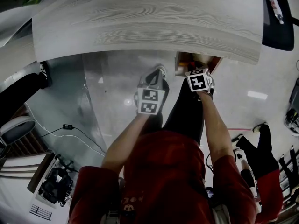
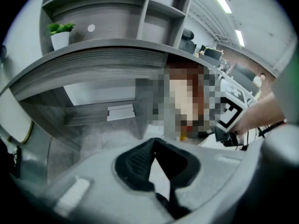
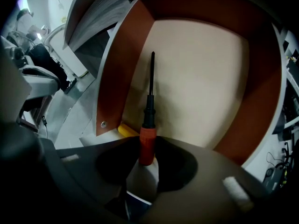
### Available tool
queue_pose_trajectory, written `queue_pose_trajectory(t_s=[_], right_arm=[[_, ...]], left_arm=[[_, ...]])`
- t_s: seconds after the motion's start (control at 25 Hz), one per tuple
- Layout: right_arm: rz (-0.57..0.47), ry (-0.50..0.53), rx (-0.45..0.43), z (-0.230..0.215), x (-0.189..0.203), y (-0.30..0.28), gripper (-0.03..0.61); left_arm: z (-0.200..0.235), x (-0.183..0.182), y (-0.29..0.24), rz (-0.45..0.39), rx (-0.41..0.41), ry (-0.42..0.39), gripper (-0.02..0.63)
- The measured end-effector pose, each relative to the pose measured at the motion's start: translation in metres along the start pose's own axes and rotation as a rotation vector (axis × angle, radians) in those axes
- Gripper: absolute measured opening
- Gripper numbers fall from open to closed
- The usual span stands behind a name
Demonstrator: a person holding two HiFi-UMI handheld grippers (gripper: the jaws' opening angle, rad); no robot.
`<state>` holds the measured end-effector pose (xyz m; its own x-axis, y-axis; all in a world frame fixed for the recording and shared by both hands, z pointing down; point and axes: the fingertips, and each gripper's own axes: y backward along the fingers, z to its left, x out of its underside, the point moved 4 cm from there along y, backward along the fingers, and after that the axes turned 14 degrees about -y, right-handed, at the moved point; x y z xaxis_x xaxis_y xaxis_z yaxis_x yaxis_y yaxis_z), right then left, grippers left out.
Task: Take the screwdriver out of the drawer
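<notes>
Right claw (image 3: 147,158) pinched the red handle of the screwdriver (image 3: 150,107). The shaft pointed into the open drawer (image 3: 122,73), under the wood-grain surface (image 1: 149,17). Couldn't tell whether it rested on the drawer floor or was lifted. Left claw (image 2: 154,144) was pressed together at the tips, empty, off to the side. The screwdriver looked light, stiff and slim. Its smooth handle could pivot in a two-point grip, so mid-handle was probably the best hold, not the thin shaft. A yellow object (image 3: 126,130) sat just beside the handle.
</notes>
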<state>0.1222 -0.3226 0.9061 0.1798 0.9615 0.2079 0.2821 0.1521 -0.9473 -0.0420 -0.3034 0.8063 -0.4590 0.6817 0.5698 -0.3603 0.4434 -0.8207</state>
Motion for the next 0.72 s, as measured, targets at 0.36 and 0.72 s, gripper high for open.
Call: queue_pose_trajectory(t_s=[0.36,0.72], right_arm=[[-0.012,0.004,0.014,0.006,0.003,0.029,0.107],[-0.052,-0.024,0.036,0.022,0.013,0.080,0.107]], left_arm=[[0.000,-0.012,0.017,-0.028,0.011,0.014,-0.002],[-0.015,-0.032,0.057,-0.081,0.037,-0.041,-0.002]])
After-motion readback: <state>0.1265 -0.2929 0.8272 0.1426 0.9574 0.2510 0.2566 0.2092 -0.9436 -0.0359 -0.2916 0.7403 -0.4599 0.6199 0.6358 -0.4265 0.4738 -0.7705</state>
